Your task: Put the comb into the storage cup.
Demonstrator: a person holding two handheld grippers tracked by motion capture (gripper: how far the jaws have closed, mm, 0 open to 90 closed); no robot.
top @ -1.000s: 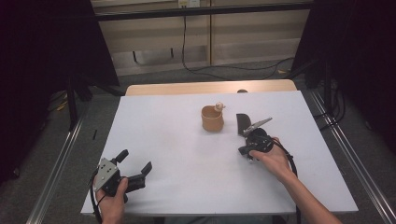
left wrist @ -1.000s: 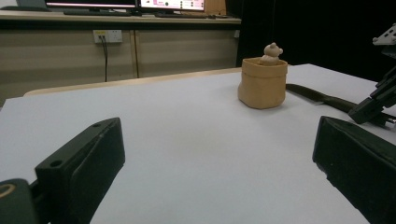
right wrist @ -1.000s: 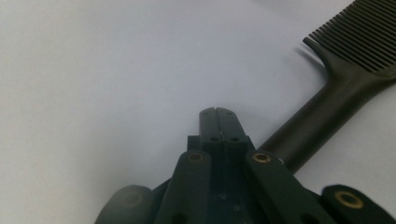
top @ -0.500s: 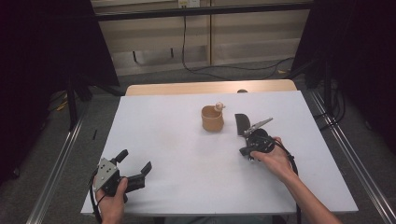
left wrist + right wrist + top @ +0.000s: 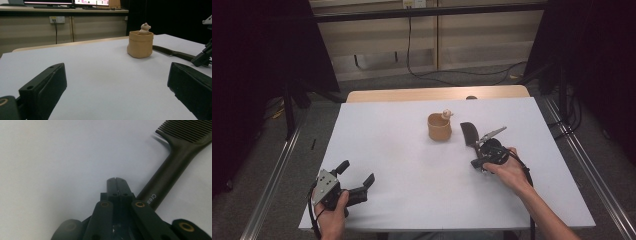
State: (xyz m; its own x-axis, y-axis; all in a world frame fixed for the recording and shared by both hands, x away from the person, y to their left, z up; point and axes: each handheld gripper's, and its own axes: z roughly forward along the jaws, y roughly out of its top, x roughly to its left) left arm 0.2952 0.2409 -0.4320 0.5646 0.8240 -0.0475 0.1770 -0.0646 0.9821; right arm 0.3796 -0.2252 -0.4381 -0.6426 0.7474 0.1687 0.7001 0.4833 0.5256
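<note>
Fingers of right gripper (image 5: 116, 180): pressed flat together, nothing between them, tips down on table beside comb handle. Fingers of left gripper (image 5: 115, 92): spread wide, empty, resting low at near left of table, well apart from comb.

Comb (image 5: 172, 162): black, flat on white table (image 5: 402, 150), teeth end nearest tan cup, handle running back under right gripper (image 5: 484, 150); lettering on handle partly readable.

Step judged: approach to comb complete, grasp not yet made. Next move judged: right fingers to part, straddle handle, then close; low flat handle likely needs pads pushed hard to tabletop.

Tan cup (image 5: 439, 127): upright, just beside comb teeth, small bear figure (image 5: 145, 27) on rim. Likely obstacle if comb swings that way.

Left gripper (image 5: 343, 187): far from comb, no obstruction.

Wall, cables, monitors beyond comb: no bearing.
</note>
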